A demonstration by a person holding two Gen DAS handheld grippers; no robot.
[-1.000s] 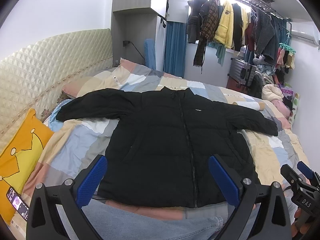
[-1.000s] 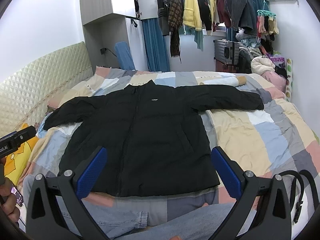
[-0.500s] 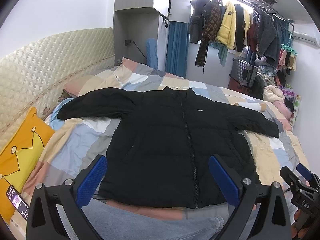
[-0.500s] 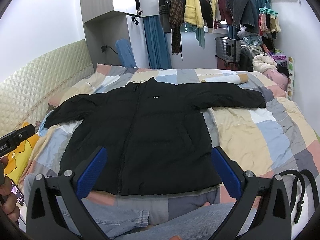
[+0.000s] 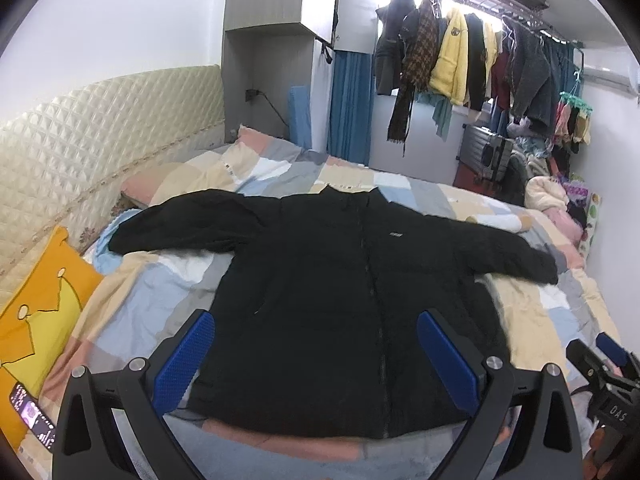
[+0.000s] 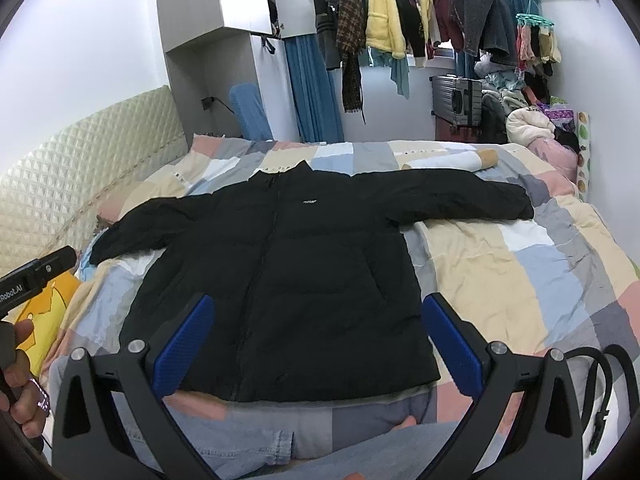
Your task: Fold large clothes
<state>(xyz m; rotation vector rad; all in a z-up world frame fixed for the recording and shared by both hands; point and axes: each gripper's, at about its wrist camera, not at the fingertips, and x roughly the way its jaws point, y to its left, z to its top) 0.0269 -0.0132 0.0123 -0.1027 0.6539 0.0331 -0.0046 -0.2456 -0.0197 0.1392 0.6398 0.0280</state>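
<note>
A: Where is the jacket [image 5: 340, 300]?

B: Flat on the bed [image 6: 540, 272], front up, zipped, both sleeves out to the sides, hem nearest us. Nothing is folded yet, as far as I can judge.

A: And the grippers?

B: The left gripper [image 5: 316, 356] is wide open and empty, held above the hem. The right gripper [image 6: 318, 344] is the same: jaws spread, nothing between them, not touching the cloth.

A: So how should the first fold go?

B: I would take one sleeve near its cuff and lay it across the chest, then do the same with the other. The padding looks thick, so pinch a good bite of cloth, lift it clear, and set it down flat instead of dragging it, or the body may bunch. Close on one layer at the cuff only.

A: Do the two views differ?

B: Yes. The left view shows the yellow pillow [image 5: 44, 300] in full, a phone [image 5: 32, 416] by it, and the right gripper's tip at its right edge. The right view shows the far sleeve's cuff [image 6: 520, 204] plainly, a black strap [image 6: 608, 380] on the bed, and the hand [image 6: 20, 384] that holds the left gripper.
</note>
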